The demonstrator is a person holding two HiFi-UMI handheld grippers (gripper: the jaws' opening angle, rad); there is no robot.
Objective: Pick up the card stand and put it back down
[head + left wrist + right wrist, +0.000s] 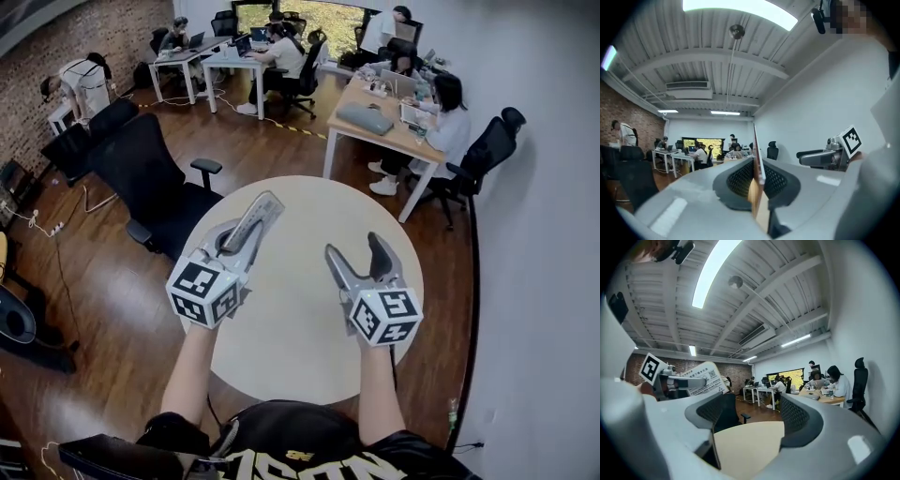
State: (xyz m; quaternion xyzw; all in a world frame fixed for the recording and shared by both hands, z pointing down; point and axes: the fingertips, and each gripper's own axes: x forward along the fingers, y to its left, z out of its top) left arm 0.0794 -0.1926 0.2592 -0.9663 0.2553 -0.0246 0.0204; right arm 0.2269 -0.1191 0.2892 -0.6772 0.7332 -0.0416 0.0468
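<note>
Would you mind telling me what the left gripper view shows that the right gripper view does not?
Only the left gripper view: the card stand seen edge-on, clamped between the closed jaws of the left hand-held gripper, with the right hand-held gripper side-on beyond. Only the right gripper view: the card stand's printed face, and the right hand-held gripper's own jaws standing apart with nothing between them, the round table beyond. Both: the far office desks with seated people.
</note>
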